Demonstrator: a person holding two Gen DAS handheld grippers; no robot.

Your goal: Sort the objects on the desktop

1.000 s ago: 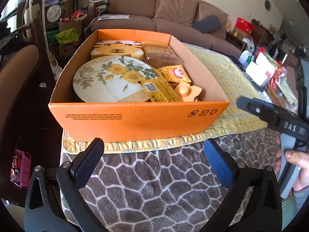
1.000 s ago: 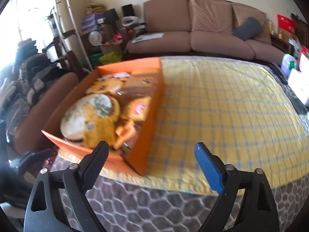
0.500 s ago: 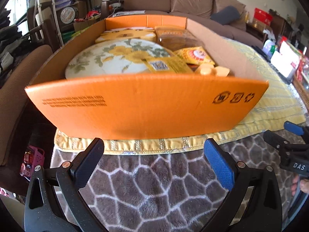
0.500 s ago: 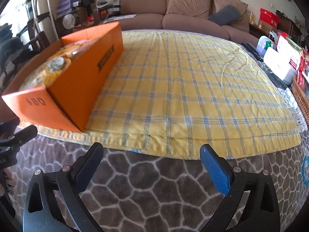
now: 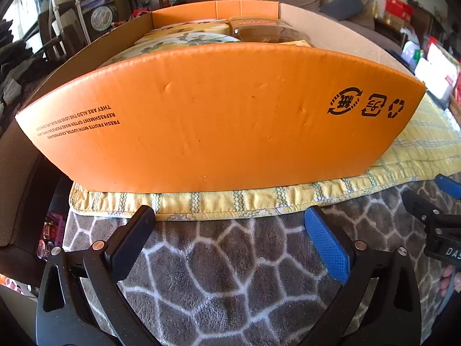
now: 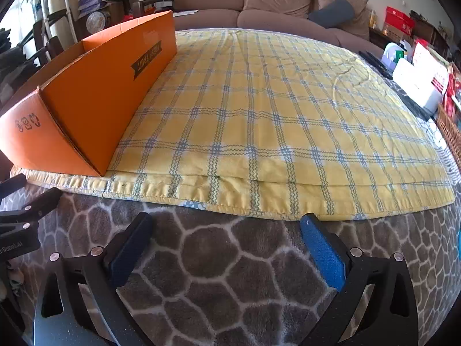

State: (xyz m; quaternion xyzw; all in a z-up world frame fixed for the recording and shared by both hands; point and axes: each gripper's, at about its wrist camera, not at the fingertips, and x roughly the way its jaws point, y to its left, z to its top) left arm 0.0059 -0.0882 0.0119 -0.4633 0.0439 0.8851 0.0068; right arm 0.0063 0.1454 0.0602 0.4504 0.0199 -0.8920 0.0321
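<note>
Orange box (image 5: 219,115) is faced by the left gripper (image 5: 230,230); both it and the right gripper (image 6: 224,242) are seen with fingers spread, nothing between.

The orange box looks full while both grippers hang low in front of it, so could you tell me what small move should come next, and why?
Probably lift the left gripper above the orange box rim. It is open and empty, facing the front wall, and the floral plate inside can only be reached from above. The right gripper is open and empty too.

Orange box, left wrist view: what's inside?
Over the near wall of the orange box, a floral plate and a clear brown packet show at the back. That wall hides everything lower and nearer.
</note>
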